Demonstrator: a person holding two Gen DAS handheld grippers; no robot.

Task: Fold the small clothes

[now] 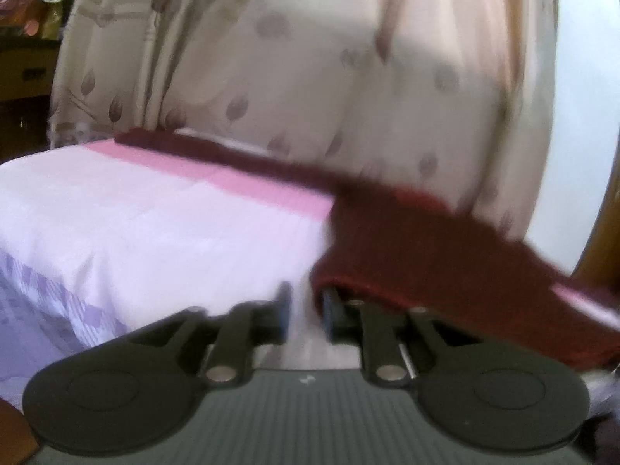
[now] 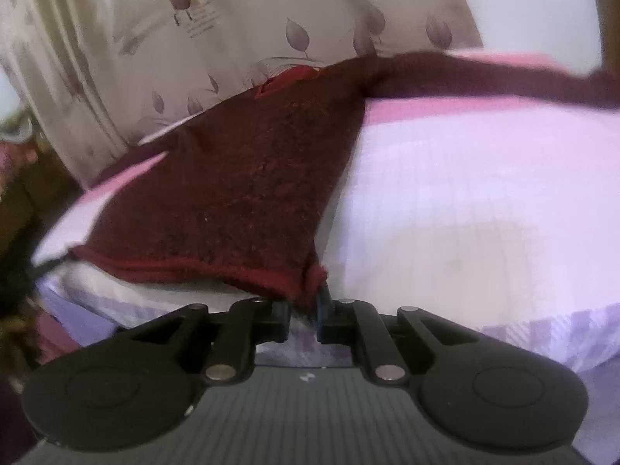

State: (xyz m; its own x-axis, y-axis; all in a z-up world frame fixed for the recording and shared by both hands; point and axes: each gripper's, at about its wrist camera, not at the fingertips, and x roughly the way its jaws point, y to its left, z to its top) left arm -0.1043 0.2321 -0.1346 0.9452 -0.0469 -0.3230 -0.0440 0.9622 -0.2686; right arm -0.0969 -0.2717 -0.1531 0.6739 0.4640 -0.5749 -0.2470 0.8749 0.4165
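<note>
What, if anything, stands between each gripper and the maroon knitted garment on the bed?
Nothing visible does. The right gripper already has the maroon garment's hem corner between its fingers. The left gripper sits at the garment's edge, one finger under the fabric, only pink bedsheet around.

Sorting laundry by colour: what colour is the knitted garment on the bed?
The knitted garment is dark maroon red with a brighter red hem, clearest in the right wrist view.

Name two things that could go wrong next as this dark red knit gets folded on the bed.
The right claw pinches only the hem corner of the dark red knit, so the loose fabric may slip out when pulled. The left claw looks open, with the knit's edge draped over one finger only; closing now might miss it. Both views are blurred, so this is tentative.
</note>
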